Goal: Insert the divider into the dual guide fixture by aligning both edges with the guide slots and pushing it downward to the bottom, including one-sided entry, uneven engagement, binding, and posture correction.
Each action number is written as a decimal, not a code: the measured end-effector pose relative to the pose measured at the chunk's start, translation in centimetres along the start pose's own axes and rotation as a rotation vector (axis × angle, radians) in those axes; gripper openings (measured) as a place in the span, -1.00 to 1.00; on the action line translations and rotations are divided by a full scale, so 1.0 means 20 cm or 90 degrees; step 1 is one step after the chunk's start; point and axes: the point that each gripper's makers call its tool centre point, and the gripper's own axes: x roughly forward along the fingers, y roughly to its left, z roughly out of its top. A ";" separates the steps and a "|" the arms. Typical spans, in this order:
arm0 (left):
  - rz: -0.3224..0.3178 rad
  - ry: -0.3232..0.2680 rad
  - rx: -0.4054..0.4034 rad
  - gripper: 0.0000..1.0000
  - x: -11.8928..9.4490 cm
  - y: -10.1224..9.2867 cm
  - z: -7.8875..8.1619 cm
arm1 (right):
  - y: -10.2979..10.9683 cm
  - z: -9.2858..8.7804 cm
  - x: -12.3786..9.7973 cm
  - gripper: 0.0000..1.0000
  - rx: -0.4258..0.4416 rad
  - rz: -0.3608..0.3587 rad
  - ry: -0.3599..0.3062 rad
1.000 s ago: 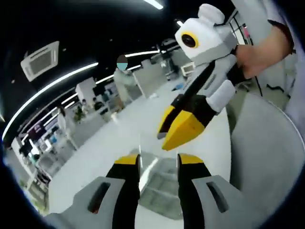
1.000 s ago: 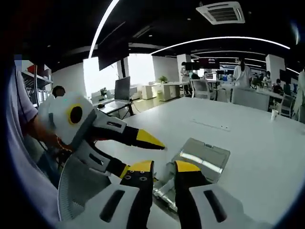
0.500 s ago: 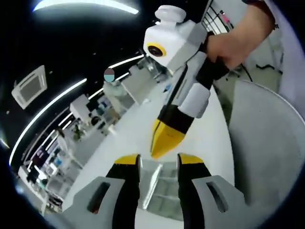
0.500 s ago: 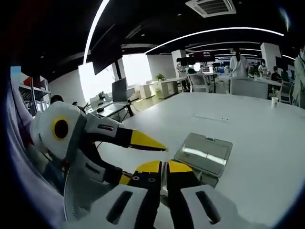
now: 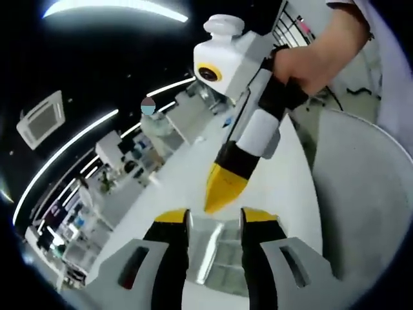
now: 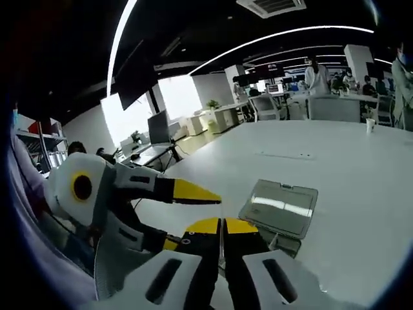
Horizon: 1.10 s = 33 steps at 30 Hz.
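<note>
Now right tool (image 6: 222, 226) stays clamped on divider (image 6: 279, 208).

Left gripper (image 5: 213, 223): jaws parted, held low and level. Right gripper (image 6: 222, 227): jaws closed together, yellow tips meeting; it descends steeply from above, gripped by the person's hand (image 5: 303, 61).
</note>
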 end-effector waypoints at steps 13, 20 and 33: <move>-0.017 -0.018 -0.065 -0.13 -0.04 0.01 -0.02 | 0.00 0.03 0.01 -1.00 -0.005 0.004 -0.011; -0.013 -0.007 -0.093 -0.09 -0.07 0.05 -0.08 | 0.00 0.04 0.01 -1.00 -0.010 0.004 -0.010; -0.005 0.000 -0.126 -0.08 -0.12 0.10 -0.11 | 0.01 0.05 0.02 -1.00 -0.018 0.012 -0.009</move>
